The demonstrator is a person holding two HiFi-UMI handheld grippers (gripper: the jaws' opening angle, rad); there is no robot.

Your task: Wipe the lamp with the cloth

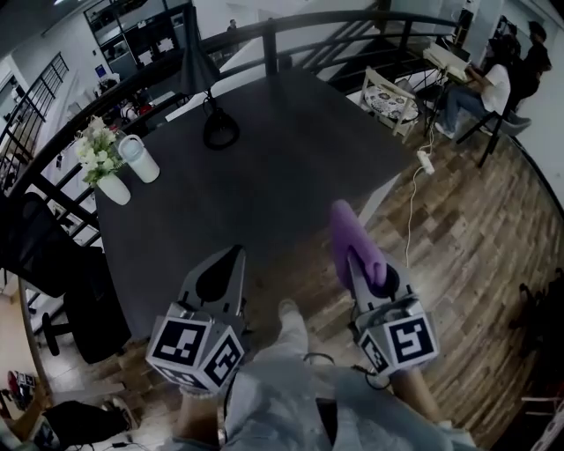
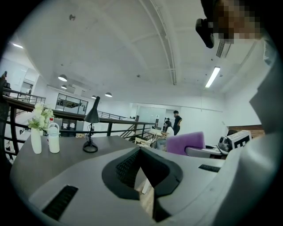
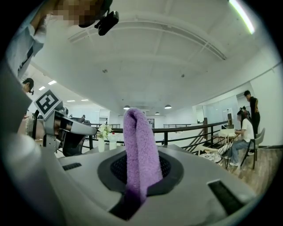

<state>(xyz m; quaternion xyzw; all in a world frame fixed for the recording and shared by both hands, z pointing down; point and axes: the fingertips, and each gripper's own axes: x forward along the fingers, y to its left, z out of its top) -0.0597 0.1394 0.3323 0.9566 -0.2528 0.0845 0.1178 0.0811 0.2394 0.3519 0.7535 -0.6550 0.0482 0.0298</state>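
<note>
The black desk lamp (image 1: 211, 106) stands at the far edge of the dark table (image 1: 291, 167); in the left gripper view the lamp (image 2: 91, 128) shows beyond the jaws at left. My right gripper (image 1: 355, 260) is held near the table's front right corner, shut on a purple cloth (image 1: 352, 233) that sticks up and forward from its jaws. In the right gripper view the cloth (image 3: 139, 141) fills the middle of the right gripper (image 3: 140, 174). My left gripper (image 1: 234, 254) hangs over the table's near edge, its jaws meeting at the tip with nothing between them; the same shows in its own view (image 2: 140, 151).
A white vase of flowers (image 1: 101, 167) and a white bottle (image 1: 141, 160) stand at the table's left side. A black railing (image 1: 291, 26) runs behind the table. A pale chair (image 1: 392, 99) and seated people (image 1: 489, 84) are at the back right; a cable and power strip (image 1: 425, 160) lie on the wooden floor.
</note>
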